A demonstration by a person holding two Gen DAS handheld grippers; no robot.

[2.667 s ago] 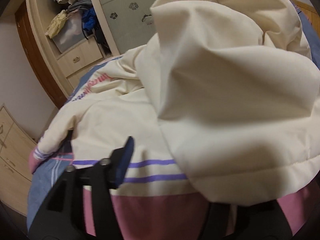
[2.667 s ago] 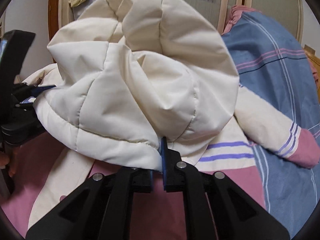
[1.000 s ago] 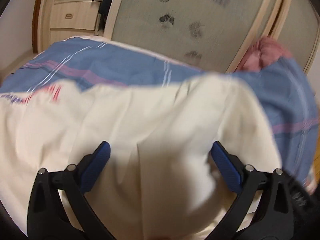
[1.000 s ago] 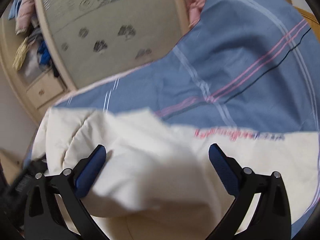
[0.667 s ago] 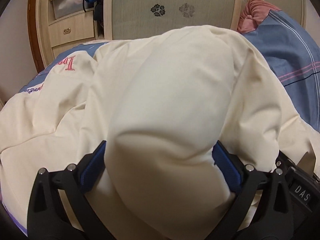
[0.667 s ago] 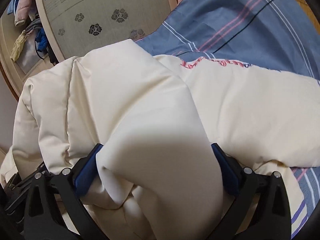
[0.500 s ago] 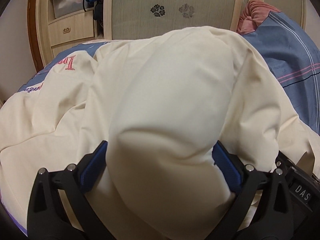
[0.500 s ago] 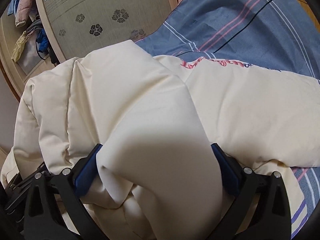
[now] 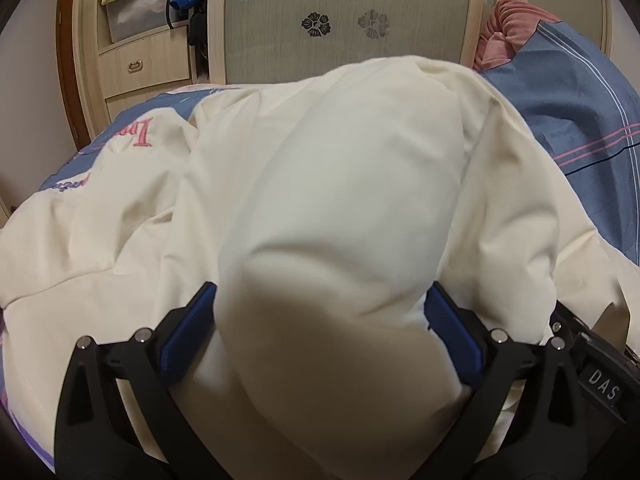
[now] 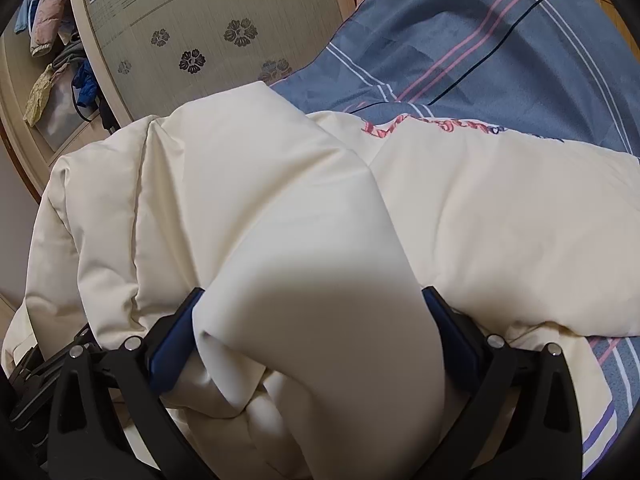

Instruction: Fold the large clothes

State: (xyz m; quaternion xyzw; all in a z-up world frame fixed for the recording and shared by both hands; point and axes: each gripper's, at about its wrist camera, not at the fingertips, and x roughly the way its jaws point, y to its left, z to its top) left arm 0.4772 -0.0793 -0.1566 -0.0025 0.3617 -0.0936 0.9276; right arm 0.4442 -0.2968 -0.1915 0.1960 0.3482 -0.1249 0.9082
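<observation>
Looking maybe halfway: the cream puffy jacket [image 9: 340,200] lies bunched on the bed [image 10: 500,40], left gripper [image 9: 320,332] and right gripper [image 10: 312,328] jaws wide around folds, squaring left.

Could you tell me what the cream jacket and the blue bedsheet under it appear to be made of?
The cream jacket looks like smooth, matte woven shell over soft padding: it puffs and creases broadly. The blue bedsheet seems a thin woven cotton-type cloth, matte, with printed or woven stripes; the exact fibre cannot be told.
</observation>
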